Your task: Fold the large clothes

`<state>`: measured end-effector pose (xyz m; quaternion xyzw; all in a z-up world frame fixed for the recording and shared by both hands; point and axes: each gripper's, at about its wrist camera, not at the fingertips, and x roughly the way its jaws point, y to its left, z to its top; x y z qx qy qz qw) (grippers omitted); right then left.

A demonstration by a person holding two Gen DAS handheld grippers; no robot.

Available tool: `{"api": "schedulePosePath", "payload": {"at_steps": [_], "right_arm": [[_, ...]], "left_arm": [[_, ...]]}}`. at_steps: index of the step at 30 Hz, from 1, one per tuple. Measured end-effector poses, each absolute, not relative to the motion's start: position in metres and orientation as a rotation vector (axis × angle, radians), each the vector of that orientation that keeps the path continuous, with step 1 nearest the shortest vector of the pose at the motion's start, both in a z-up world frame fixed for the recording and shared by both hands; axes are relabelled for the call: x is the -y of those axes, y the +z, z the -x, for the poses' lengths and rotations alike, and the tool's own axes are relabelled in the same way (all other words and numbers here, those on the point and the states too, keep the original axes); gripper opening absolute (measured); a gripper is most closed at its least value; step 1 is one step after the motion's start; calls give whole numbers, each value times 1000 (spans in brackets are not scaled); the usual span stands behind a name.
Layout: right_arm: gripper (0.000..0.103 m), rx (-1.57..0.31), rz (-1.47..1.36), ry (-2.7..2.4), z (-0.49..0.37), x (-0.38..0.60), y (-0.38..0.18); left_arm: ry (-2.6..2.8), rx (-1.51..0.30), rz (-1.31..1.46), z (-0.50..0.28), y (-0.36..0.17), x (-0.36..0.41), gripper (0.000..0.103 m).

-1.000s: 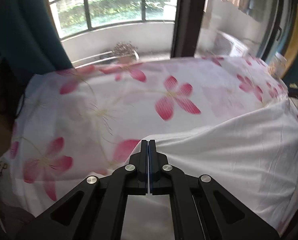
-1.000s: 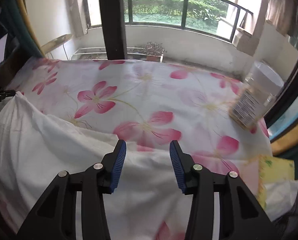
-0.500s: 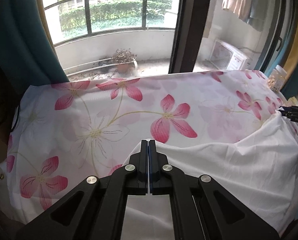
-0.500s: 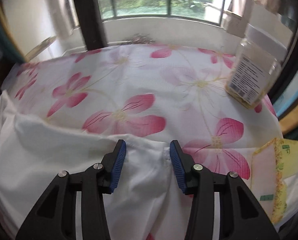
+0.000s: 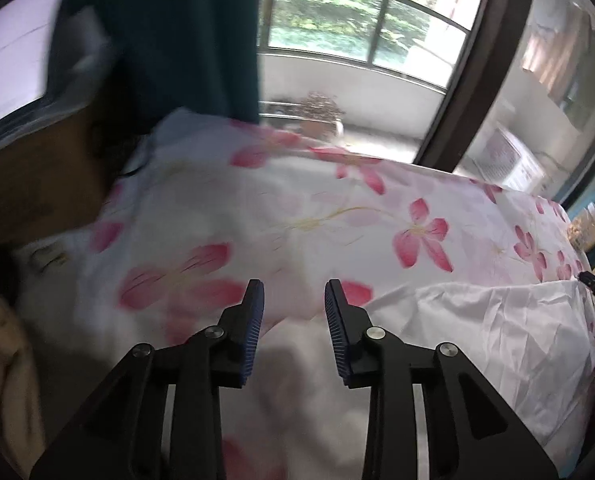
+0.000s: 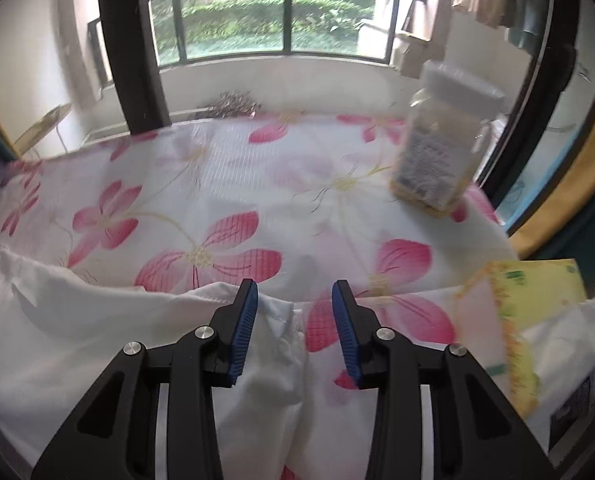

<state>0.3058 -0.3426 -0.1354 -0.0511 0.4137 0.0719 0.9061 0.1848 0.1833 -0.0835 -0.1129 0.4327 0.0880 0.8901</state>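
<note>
A large white garment lies crumpled on the near part of a table covered by a pink-flowered white cloth. My left gripper is open and empty, above the garment's left edge. In the right wrist view the garment spreads to the left, with its collar or seamed edge between the jaws. My right gripper is open just above that edge, holding nothing.
A plastic jar with a white lid stands on the flowered cloth at the far right. A yellow-and-white pack lies at the right edge. A dark curtain and wooden furniture are at the left. Balcony windows are behind.
My left gripper has opened, let go of the garment and swung left. My right gripper stayed open and moved closer to the garment's collar edge and the jar.
</note>
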Motion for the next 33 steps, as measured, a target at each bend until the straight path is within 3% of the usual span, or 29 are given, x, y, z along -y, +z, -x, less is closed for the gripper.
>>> {"api": "schedulePosePath", "payload": {"at_steps": [12, 17, 19, 20, 33], "right_arm": [[39, -815, 68, 125, -255, 349, -109], [39, -827, 41, 126, -231, 350, -113], [39, -833, 28, 127, -223, 349, -116], [39, -841, 20, 127, -218, 349, -119], [39, -924, -32, 84, -185, 359, -157]], "left_arm": [[85, -965, 389, -104, -122, -171, 34], [73, -974, 310, -86, -125, -152, 34], [79, -995, 270, -79, -133, -146, 8], [80, -1016, 265, -76, -139, -145, 1], [210, -986, 246, -40, -138, -161, 1]]}}
